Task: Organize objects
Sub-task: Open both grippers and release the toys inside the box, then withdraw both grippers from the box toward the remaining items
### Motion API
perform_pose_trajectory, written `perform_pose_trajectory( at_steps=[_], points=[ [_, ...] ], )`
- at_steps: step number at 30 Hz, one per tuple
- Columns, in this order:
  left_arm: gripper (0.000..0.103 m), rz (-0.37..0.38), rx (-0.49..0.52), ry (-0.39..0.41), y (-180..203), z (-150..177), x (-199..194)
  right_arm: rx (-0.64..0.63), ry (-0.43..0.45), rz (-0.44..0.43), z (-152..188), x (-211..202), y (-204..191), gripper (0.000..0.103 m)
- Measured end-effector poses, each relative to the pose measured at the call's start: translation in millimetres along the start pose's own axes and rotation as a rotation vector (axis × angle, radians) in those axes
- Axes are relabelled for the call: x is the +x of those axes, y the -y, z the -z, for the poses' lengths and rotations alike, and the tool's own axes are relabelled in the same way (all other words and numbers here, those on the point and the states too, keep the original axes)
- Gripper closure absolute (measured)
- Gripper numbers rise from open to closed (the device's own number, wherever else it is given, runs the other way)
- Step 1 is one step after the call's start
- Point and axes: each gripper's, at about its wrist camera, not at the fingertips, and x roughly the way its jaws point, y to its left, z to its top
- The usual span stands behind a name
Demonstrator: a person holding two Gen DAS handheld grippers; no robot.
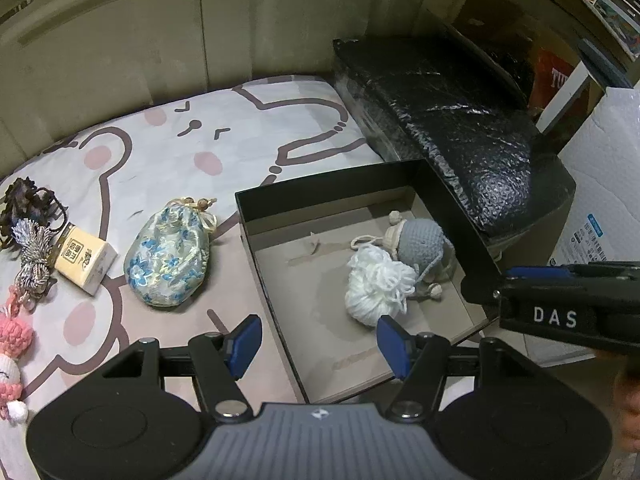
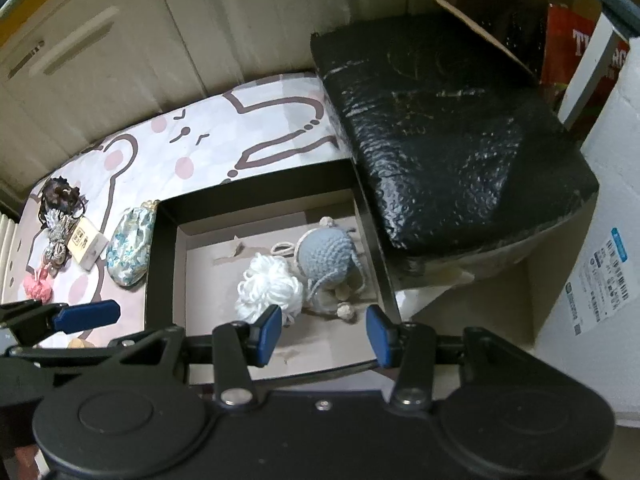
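A black box (image 1: 320, 188) (image 2: 160, 248) with a grey floor lies open on the bed sheet. Inside it rest a white yarn ball (image 1: 374, 286) (image 2: 266, 282) and a grey-blue crocheted doll (image 1: 422, 246) (image 2: 326, 256). My left gripper (image 1: 320, 344) hovers open over the box's near left wall, nothing between its blue pads. My right gripper (image 2: 323, 334) hangs open above the box's near right corner, also empty. Left of the box lie a blue-flowered pouch (image 1: 168, 256) (image 2: 130, 250), a small cream box (image 1: 84, 260) (image 2: 86, 246), a tasselled cord (image 1: 34, 254), a dark hair clip (image 1: 24, 200) and pink crocheted dolls (image 1: 12, 356).
A black bubble-wrapped parcel (image 1: 460, 120) (image 2: 452, 132) sits right behind the box. A white package with a label (image 1: 596, 208) (image 2: 604, 240) stands at the right. Cabinet doors (image 1: 120, 40) close off the back. The sheet (image 1: 240, 128) shows a bear print.
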Motion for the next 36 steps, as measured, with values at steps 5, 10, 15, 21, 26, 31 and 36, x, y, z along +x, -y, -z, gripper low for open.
perform_pose_trajectory(
  at_steps=[5,10,15,21,26,31,36],
  points=[
    [0.034,-0.006,-0.016,0.011,-2.7,1.3,-6.4,-0.009,0.018,0.023,2.3,-7.6,0.0,0.051],
    [0.026,-0.011,-0.03,0.02,-5.0,1.8,-12.4,-0.005,0.038,0.048,5.0,-16.1,2.9,0.038],
    [0.017,-0.02,-0.045,0.036,-7.2,2.8,-20.2,-0.013,0.069,0.089,8.5,-25.7,4.4,0.021],
    [0.011,-0.032,-0.051,0.056,-8.9,5.9,-30.6,0.002,0.091,0.111,14.0,-34.6,8.6,0.009],
    [0.006,-0.058,-0.051,0.075,-10.1,9.9,-37.6,0.006,0.107,0.13,18.0,-41.3,9.8,0.005],
    [0.002,-0.066,-0.059,0.087,-14.0,13.6,-43.3,0.002,0.121,0.14,22.0,-47.4,11.6,0.0],
    [0.0,-0.074,-0.067,0.098,-17.1,16.1,-48.0,0.005,0.144,0.15,26.9,-54.0,13.8,0.0]
  ],
)
